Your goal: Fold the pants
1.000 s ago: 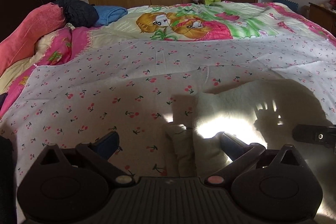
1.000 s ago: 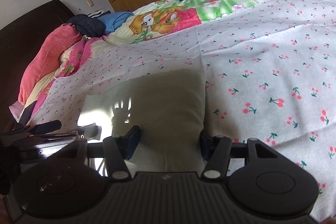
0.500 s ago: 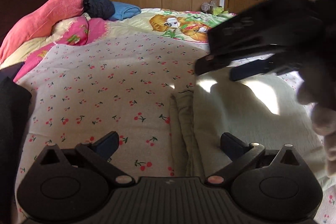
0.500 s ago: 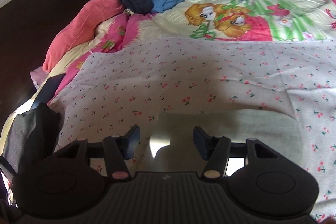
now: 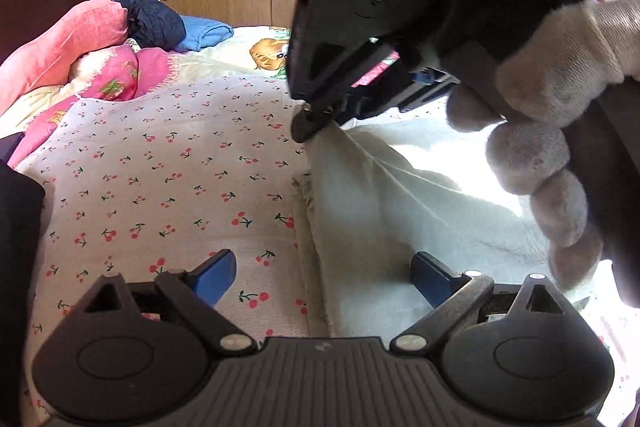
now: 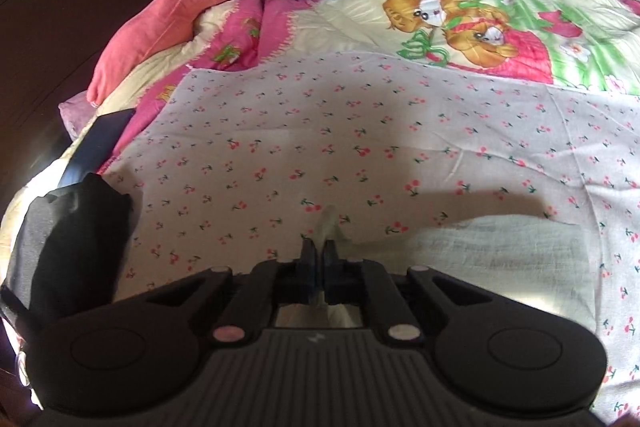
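Left wrist view: left gripper (image 5: pixel 323 273) spread wide over the cream pants (image 5: pixel 400 211) lying on the cherry-print bedsheet (image 5: pixel 160 179); right gripper (image 5: pixel 310 123) pinching their corner, lifting it. Right wrist view: right gripper (image 6: pixel 319 259) jaws clamped on pants (image 6: pixel 500 247) fabric.

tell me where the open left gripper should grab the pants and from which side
The left gripper best takes the pants' near folded edge, straight ahead: that stacked edge already lies between its open fingers, while the right gripper pinches the far corner.
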